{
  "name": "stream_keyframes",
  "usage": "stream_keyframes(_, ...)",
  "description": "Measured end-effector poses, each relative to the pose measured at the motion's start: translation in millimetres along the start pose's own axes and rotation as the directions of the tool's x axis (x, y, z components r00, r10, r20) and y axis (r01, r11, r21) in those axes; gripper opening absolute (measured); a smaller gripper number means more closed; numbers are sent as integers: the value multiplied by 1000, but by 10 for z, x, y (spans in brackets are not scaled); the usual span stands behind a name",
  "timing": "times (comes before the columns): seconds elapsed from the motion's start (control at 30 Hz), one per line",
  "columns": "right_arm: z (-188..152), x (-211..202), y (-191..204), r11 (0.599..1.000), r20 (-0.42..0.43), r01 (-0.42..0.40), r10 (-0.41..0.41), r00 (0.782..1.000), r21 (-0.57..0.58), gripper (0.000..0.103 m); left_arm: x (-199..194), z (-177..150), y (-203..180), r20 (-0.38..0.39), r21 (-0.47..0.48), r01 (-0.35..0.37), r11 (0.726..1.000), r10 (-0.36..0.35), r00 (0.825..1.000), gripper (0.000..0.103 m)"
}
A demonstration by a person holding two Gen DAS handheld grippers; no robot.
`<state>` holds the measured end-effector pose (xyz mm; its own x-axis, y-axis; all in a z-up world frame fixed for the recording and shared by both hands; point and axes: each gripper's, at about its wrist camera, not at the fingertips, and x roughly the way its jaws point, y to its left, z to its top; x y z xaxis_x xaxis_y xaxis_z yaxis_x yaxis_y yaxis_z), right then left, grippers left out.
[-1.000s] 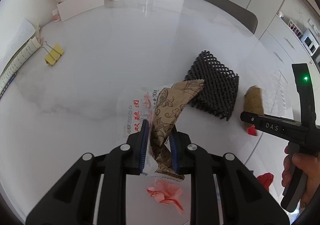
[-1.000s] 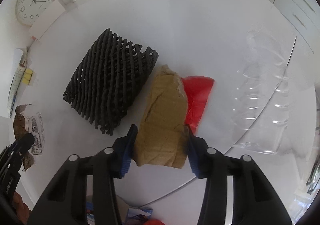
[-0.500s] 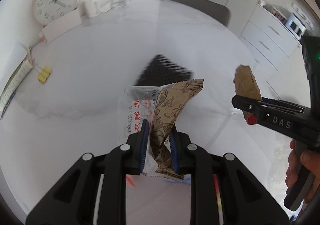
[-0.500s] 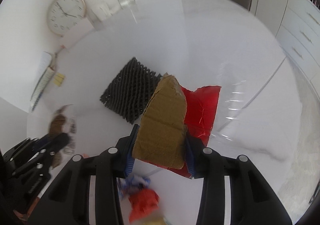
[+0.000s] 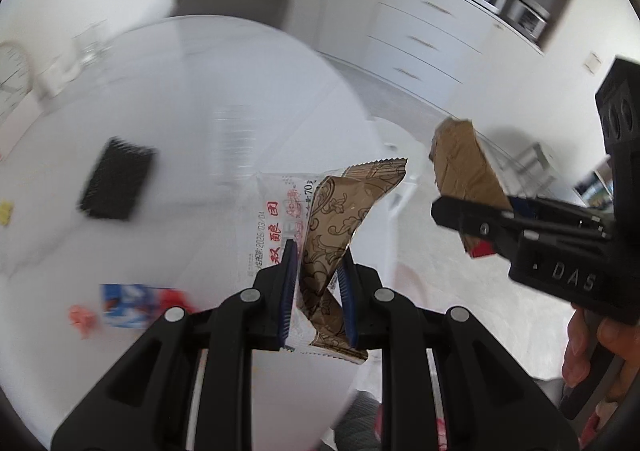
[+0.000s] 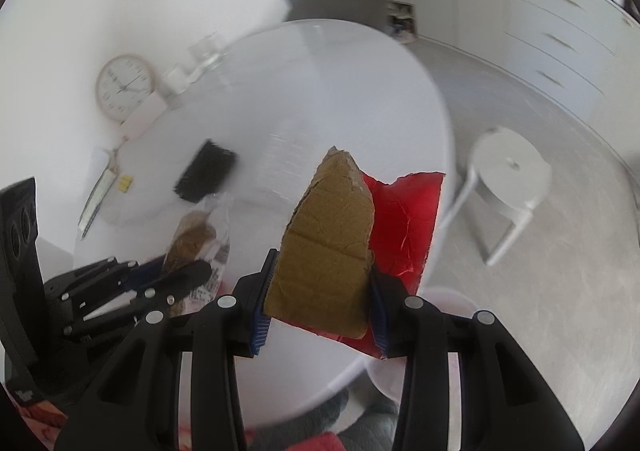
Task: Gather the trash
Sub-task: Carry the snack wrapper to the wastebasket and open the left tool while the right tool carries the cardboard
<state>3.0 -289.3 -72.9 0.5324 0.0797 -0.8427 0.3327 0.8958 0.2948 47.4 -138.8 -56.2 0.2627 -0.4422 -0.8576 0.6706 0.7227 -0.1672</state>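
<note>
Your left tongs (image 5: 318,283) grip two snack wrappers (image 5: 320,211), long axes running up away from the pads. Your right tongs (image 6: 320,303) clamp a cardboard scrap (image 6: 328,247) with a red wrapper (image 6: 404,219) behind it. Both loads hang past the worktop (image 6: 320,91) edge. Remaining trash, the black mesh sleeve (image 5: 116,183), lies well back, nearer your left hand.

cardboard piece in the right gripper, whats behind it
A red wrapper lies behind the cardboard piece, both pinched in the right gripper. Its left part is covered by the cardboard.
</note>
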Motion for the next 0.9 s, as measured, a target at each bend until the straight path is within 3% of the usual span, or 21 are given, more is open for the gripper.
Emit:
stream_keyframes(0.13,-268,-239,-510,998,-1,28,-28,1000,60,41,119,-17,-531,-32,55,43,998,-42,999,20)
stream_keyframes(0.33,-477,-420,-946,995,2,46,-46,999,91,41,277,-25,-1105,-62,105,68,992,-61,996,20)
stream_keyframes(0.77,-522,-520,-1350,995,14,31,-33,999,90,41,553,-1,-1433,-124,106,74,992,-61,990,21)
stream_keyframes(0.83,-523,-510,-1382,995,9,30,-31,999,94,41,610,-17,-1475,-143,100,77,992,-62,988,28)
stream_keyframes(0.9,-531,-491,-1418,995,3,30,-30,1000,100,41,654,-22,-1496,-156,97,75,992,-60,986,47)
